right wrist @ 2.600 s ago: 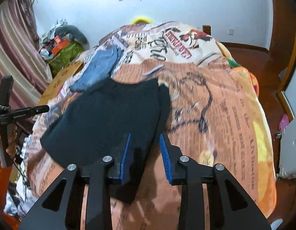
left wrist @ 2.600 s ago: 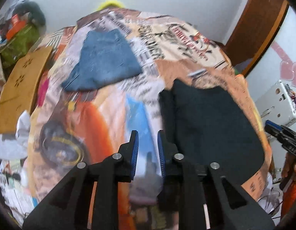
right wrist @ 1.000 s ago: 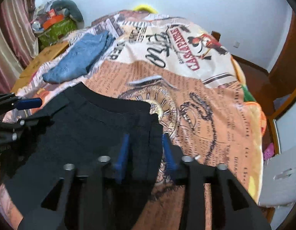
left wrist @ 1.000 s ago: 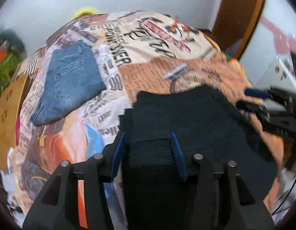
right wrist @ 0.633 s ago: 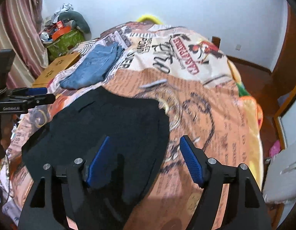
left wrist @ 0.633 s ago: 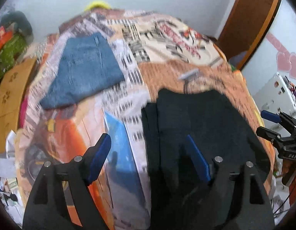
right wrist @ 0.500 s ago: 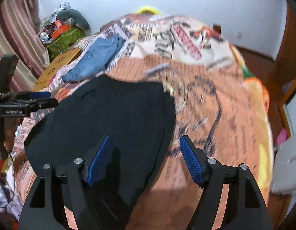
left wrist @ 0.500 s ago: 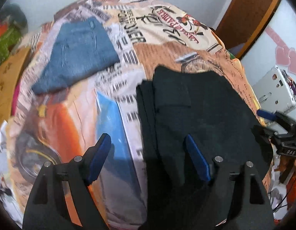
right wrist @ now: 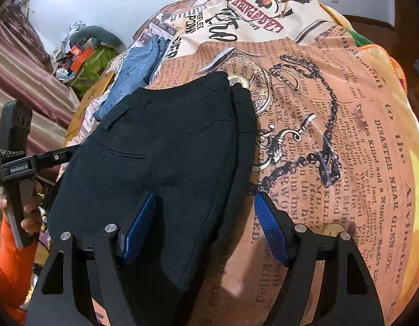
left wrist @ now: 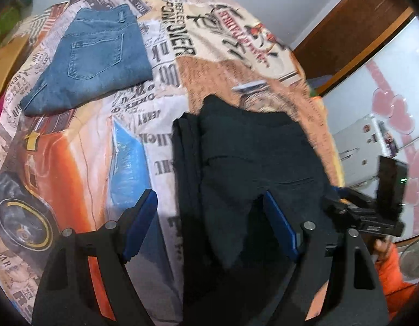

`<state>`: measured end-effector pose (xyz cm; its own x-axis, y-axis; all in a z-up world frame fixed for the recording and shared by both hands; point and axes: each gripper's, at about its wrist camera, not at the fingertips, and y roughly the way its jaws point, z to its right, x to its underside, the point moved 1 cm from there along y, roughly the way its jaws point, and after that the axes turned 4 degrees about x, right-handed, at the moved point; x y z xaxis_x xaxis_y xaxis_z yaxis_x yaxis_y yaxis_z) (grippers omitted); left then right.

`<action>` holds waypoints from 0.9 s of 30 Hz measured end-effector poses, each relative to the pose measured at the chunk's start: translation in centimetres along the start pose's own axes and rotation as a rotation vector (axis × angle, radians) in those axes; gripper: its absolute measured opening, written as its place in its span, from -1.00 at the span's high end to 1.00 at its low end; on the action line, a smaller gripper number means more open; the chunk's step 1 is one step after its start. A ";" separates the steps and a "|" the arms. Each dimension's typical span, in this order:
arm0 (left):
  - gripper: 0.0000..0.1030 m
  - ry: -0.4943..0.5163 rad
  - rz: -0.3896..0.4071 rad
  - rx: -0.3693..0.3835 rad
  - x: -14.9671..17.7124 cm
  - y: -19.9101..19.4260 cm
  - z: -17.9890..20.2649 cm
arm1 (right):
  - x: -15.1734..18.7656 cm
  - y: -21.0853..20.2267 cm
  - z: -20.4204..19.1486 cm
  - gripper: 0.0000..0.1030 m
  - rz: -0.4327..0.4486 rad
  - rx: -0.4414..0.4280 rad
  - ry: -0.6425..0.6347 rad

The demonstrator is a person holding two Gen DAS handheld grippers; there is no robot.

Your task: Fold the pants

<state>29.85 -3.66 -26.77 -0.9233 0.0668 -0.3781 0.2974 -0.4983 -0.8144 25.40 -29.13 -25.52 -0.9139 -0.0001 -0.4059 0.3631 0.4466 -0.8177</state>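
Note:
The black pants [left wrist: 247, 152] lie folded flat on the printed bedspread [left wrist: 81, 146], with the layers stacked along their left edge. They also show in the right wrist view [right wrist: 166, 146], waistband and pocket seams up. My left gripper [left wrist: 209, 222] is open and empty, hovering over the near left part of the pants. My right gripper [right wrist: 204, 225] is open and empty, hovering over the near right edge of the pants. The right gripper shows at the right in the left wrist view [left wrist: 342, 195]; the left gripper shows at the left in the right wrist view [right wrist: 71, 152].
Folded blue jeans [left wrist: 92, 57] lie on the far left of the bed, also seen in the right wrist view [right wrist: 136, 73]. Clutter and a cardboard box [right wrist: 81, 59] stand past the bed's left side. A white appliance [left wrist: 369, 146] and a wooden door frame [left wrist: 345, 32] are on the right.
Both grippers opened wide about a second ago and let go of the black pants, which now lie flat. Both have since drifted slightly over the near edge.

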 end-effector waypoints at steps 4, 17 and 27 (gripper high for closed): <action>-0.56 0.013 -0.050 0.007 0.0 0.8 0.2 | 0.0 0.2 0.0 -0.39 -0.004 -0.023 -0.001; -0.69 0.078 -0.166 0.008 -0.7 5.8 2.3 | -1.0 1.5 -0.9 -0.49 -0.024 -0.082 -0.033; 0.10 0.113 -0.110 -0.010 -1.6 4.8 3.2 | -1.8 1.3 -1.4 0.06 -0.010 -0.072 -0.086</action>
<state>31.93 -8.94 -28.64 -0.9176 0.2175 -0.3326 0.1988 -0.4736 -0.8580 27.30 -27.26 -25.30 -0.8972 -0.0805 -0.4342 0.3374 0.5096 -0.7915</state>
